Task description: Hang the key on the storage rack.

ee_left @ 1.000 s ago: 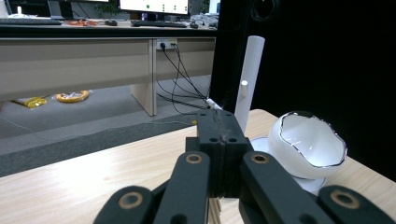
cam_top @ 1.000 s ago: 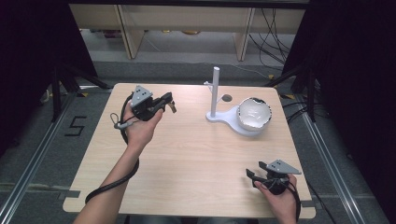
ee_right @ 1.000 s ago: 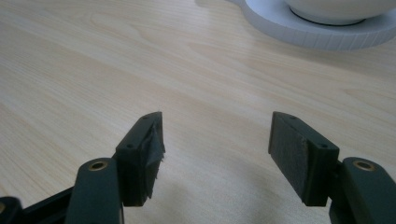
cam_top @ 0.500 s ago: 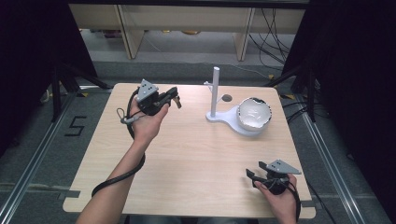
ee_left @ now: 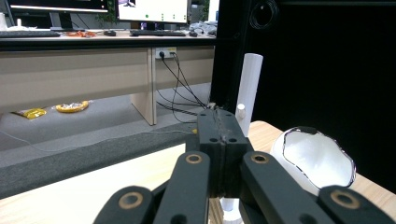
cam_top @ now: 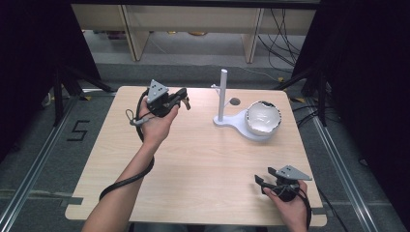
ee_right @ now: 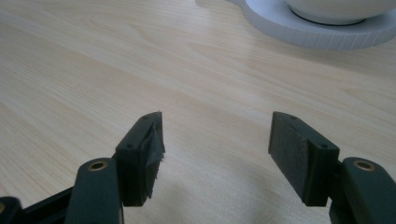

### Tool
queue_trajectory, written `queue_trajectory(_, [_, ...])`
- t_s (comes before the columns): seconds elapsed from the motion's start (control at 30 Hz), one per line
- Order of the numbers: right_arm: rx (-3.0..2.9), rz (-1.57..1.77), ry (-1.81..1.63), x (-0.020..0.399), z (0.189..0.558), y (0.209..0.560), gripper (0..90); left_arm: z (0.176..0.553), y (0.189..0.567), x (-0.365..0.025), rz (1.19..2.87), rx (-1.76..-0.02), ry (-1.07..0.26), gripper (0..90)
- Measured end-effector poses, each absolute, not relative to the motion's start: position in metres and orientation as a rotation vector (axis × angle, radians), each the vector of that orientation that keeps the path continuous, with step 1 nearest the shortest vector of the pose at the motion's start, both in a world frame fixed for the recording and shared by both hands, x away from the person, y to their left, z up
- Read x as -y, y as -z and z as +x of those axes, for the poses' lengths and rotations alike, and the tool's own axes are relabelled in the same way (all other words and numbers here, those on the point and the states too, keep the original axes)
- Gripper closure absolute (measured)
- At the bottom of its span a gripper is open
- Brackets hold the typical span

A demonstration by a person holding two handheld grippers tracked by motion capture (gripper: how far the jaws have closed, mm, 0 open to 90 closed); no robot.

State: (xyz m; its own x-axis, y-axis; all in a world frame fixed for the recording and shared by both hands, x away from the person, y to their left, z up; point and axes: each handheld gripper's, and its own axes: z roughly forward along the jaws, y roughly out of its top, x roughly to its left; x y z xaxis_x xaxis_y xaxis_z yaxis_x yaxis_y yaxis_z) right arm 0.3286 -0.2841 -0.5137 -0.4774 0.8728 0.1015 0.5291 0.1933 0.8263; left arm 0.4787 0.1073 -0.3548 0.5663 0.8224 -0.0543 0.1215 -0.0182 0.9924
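Likely ceramic, the white bowl (cam_top: 263,118) sits on the stand's (cam_top: 222,96) white base at the table's (cam_top: 203,164) far right — rigid, glossy, breakable, best pinched at its thin dark-edged rim. Left gripper (cam_top: 180,98), raised near the post, has jaws pressed together and empty; right gripper (cam_top: 259,180), low at the near edge, holds its jaws apart.
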Motion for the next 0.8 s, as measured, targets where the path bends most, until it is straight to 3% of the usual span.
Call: queue_trajectory(0.8, [-2.076,1.286,-1.193,0.286,0.329,0.514,36.4,0.494,0.349,-0.095,1.505,-0.84,-0.687,90.0])
